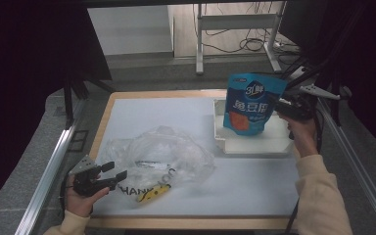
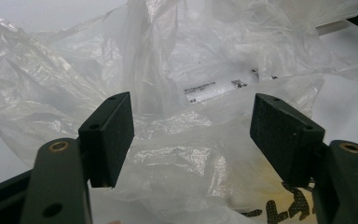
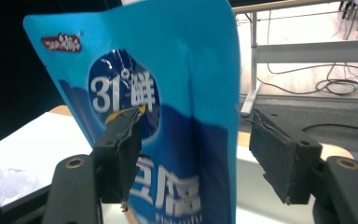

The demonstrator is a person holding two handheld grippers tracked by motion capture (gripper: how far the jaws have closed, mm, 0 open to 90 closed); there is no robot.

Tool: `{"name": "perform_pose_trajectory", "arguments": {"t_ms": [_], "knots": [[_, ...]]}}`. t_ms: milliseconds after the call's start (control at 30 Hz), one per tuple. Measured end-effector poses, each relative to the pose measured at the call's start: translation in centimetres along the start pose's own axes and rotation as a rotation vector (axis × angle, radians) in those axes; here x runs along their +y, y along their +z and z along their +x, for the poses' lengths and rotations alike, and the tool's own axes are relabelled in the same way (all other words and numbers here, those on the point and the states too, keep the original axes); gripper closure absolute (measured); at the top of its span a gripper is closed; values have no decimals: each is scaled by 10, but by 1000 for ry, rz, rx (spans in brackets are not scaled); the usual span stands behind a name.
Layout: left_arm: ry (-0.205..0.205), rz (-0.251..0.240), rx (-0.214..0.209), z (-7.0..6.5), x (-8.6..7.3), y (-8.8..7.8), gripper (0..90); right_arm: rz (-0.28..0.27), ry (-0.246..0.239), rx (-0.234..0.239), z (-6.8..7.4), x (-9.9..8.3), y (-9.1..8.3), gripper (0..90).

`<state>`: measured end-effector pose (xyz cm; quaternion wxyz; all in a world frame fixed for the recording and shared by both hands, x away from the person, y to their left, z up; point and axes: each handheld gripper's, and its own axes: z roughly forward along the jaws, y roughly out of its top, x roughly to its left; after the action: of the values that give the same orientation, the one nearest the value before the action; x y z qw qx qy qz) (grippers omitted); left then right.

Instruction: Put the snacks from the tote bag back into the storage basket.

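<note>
A blue stand-up pouch (image 1: 252,105) with white characters and an orange panel stands upright in a shallow white tray (image 1: 254,146) at the back right. My right gripper (image 1: 281,108) is at its right edge. In the right gripper view the pouch (image 3: 168,116) sits between the jaws; the left pad is close against it and the right pad stands clear, so my right gripper (image 3: 193,126) is open. A crumpled clear plastic bag (image 1: 161,154) lies front left. My left gripper (image 1: 116,171) is open at its near-left edge, the bag (image 2: 177,56) just ahead of the jaws.
A yellow item (image 1: 152,194) shows through the bag's front beside black lettering. The white mat (image 1: 142,112) covers a wooden board. Metal rails (image 1: 49,171) run along both sides. Desk legs and cables (image 1: 245,44) stand on the floor behind.
</note>
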<state>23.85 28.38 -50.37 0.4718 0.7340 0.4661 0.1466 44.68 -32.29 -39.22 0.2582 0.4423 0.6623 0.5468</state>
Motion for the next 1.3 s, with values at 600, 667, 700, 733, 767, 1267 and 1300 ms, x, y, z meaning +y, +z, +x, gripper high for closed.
{"name": "perform_pose_trajectory", "arguments": {"t_ms": [600, 667, 700, 733, 767, 1267, 1300], "knots": [[10, 6, 7, -1, -1, 0, 304, 107, -43, 62, 50, -55, -41, 291], [10, 3, 7, -1, -1, 0, 305, 123, -56, 92, 60, -63, -41, 291], [11, 4, 7, -1, -1, 0, 305, 131, -64, 102, 64, -66, -41, 290], [11, 4, 7, -1, -1, 0, 305, 137, -72, 119, 70, -72, -41, 291], [9, 3, 7, -1, -1, 0, 305, 139, -74, 132, 73, -75, -41, 291], [17, 3, 7, -2, -1, -1, 306, 241, -126, 277, 119, -130, -41, 291], [17, 3, 7, -2, -1, -1, 306, 257, -133, 280, 120, -133, -40, 291]]}}
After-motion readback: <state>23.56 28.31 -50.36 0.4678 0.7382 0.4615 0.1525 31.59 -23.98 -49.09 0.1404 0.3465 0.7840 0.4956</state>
